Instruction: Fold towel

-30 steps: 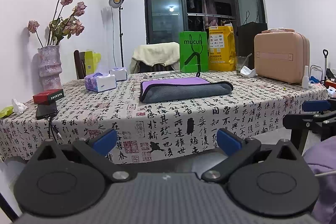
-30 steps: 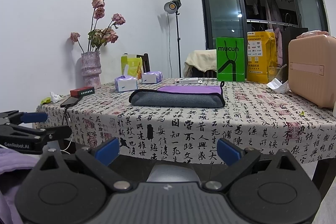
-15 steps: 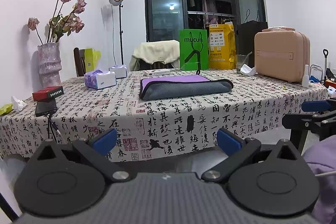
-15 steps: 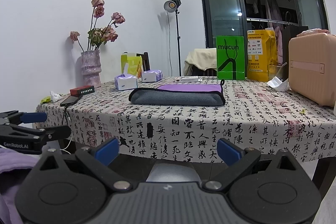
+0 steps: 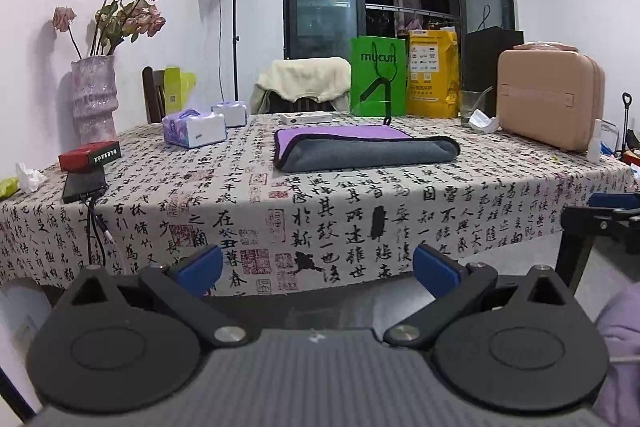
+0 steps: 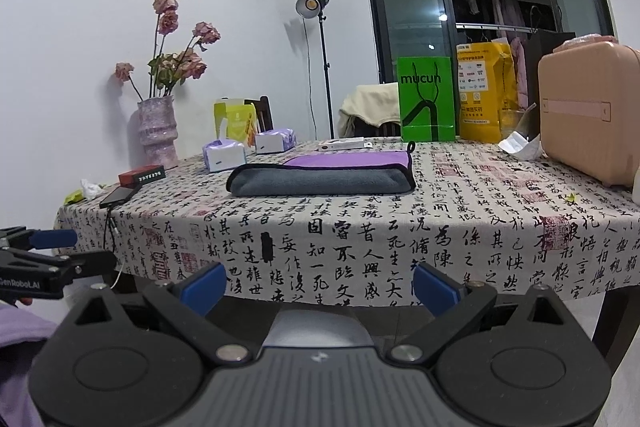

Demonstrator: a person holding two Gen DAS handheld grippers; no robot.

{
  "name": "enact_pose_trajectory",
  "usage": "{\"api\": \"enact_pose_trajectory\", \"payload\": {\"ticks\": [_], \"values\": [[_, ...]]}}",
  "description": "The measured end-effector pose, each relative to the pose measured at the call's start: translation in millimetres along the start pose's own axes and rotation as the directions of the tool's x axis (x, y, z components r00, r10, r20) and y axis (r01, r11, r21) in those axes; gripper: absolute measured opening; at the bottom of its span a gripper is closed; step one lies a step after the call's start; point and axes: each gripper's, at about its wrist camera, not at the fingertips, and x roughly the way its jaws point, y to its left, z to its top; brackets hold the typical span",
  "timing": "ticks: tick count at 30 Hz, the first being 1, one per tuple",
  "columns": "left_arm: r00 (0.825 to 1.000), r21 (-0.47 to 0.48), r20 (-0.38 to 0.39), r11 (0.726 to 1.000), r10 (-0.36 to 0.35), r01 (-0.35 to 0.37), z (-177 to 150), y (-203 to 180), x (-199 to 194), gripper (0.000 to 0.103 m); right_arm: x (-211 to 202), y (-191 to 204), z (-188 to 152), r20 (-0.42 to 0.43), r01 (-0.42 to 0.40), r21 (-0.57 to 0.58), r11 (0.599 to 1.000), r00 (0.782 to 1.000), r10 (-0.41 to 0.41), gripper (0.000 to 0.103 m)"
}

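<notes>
Along the bench's [image 5: 360, 203] left edge you have a vase of dried roses [image 5: 94, 95], a red box [image 5: 89, 155] and a phone [image 5: 85, 185]. Mid-bench, nearer the far edge than the front one, the towel [image 5: 360, 149] lies folded, grey over purple. At the right edge stands a pink case [image 5: 550, 105]. Short of the front edge, your left claw [image 5: 318, 265] and right claw [image 6: 318, 281] both hang with fingers spread apart, holding nothing.

Left gripper [image 5: 318, 269] and right gripper [image 6: 318, 281] level, jaws spread wide.
</notes>
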Motion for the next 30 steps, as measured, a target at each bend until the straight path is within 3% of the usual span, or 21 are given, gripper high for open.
{"api": "enact_pose_trajectory", "payload": {"ticks": [13,30], "values": [[1.0,0.076,-0.017,0.997,0.016,-0.014,22,6,41,0.103,36,-26,14,-0.022,0.04,-0.002,0.999,0.999,-0.04,0.1],[0.997,0.076,-0.06,0.996,0.042,-0.037,66,11,122,0.103,118,-55,58,-0.042,-0.014,-0.048,0.999,0.999,0.012,0.097]]}}
